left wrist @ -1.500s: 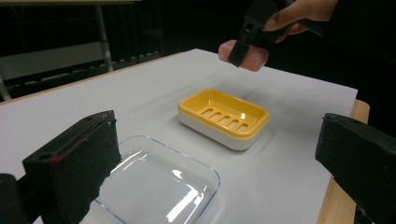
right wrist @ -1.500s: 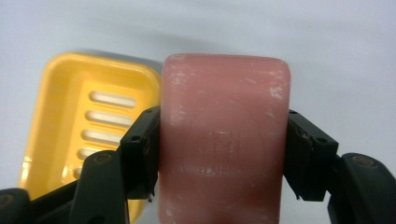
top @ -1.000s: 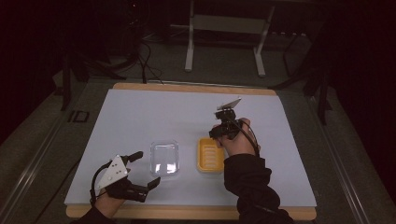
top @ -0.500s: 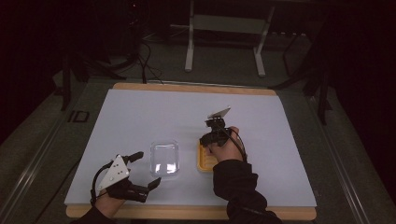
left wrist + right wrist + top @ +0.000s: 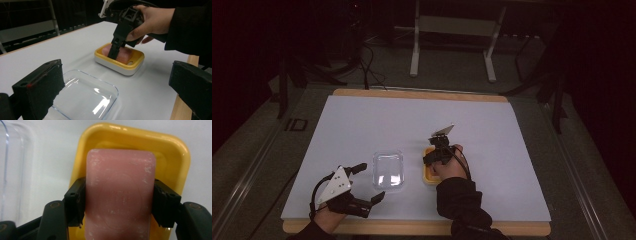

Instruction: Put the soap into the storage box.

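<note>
Right tongs [image 5: 119, 202] are clamping the pink soap bar [image 5: 120, 195] across its width, one black pad pressing on each long side. Bar is sitting over the yellow soap dish [image 5: 175, 152], inside its rim; can't tell whether it's resting on the dish floor or hanging just above it. In the left gripper view the right tongs [image 5: 115, 50] are pointing steeply down into the dish [image 5: 136, 61], with the person's hand [image 5: 150, 21] wrapping the gripper body above. High view: right tongs [image 5: 438, 152] are sitting at the far end of the dish [image 5: 428, 175], right of counter centre.

Left tongs [image 5: 120, 82] are released, jaws standing wide apart with nothing between the pads. They're idling near the front-left of the counter [image 5: 362, 120], pointing toward the clear plastic lid [image 5: 85, 95]. Lid is lying flat on the white counter surface, just left of the dish in the high view, not touching it. In the high view, left tongs [image 5: 369, 184] are near the lid's [image 5: 388, 170] front-left corner, apart from it.

Dish and lid are lying side by side, mid-front of the counter.
</note>
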`<state>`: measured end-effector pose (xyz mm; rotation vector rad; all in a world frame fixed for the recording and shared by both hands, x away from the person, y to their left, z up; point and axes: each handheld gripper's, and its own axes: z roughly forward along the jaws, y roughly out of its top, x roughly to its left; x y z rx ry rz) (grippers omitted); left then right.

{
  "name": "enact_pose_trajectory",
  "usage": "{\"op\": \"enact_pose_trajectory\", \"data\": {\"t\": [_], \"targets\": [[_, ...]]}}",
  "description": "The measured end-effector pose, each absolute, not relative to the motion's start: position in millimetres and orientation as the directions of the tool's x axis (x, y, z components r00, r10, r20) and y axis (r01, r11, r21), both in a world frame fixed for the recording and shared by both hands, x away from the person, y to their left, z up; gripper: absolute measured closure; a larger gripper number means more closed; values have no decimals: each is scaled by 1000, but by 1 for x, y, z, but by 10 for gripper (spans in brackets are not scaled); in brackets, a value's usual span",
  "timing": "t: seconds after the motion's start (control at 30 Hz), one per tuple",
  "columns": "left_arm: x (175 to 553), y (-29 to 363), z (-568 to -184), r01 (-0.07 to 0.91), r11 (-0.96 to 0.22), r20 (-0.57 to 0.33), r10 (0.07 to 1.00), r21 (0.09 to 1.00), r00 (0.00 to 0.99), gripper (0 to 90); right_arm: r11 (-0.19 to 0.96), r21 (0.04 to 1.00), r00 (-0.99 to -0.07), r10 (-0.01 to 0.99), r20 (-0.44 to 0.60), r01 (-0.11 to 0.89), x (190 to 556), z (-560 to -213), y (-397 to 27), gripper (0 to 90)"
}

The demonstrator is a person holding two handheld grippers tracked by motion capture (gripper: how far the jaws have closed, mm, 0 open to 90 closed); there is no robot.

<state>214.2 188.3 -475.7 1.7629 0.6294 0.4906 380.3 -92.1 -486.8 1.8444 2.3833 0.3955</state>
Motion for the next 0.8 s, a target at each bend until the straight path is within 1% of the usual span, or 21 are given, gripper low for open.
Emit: {"op": "enact_pose_trajectory", "data": {"t": [0.3,0.37,0.5,0.73,0.8], "targets": [[214,188,-476,165,-215,7,628,963,778,1,267,251,-293,954,71,930,379,-487,-91,360],[214,188,-476,164,-217,8,627,962,779,2,271,265,-299,952,70,925,379,-484,-91,322],[214,187,-476,164,-219,10,627,962,779,2,291,288,-323,944,68,912,377,-473,-90,280],[214,187,-476,165,-222,10,625,961,781,1,316,307,-345,938,44,898,378,-461,-91,275],[215,187,-476,165,-225,12,624,960,781,2,317,328,-354,934,59,890,379,-455,-94,199]]}}
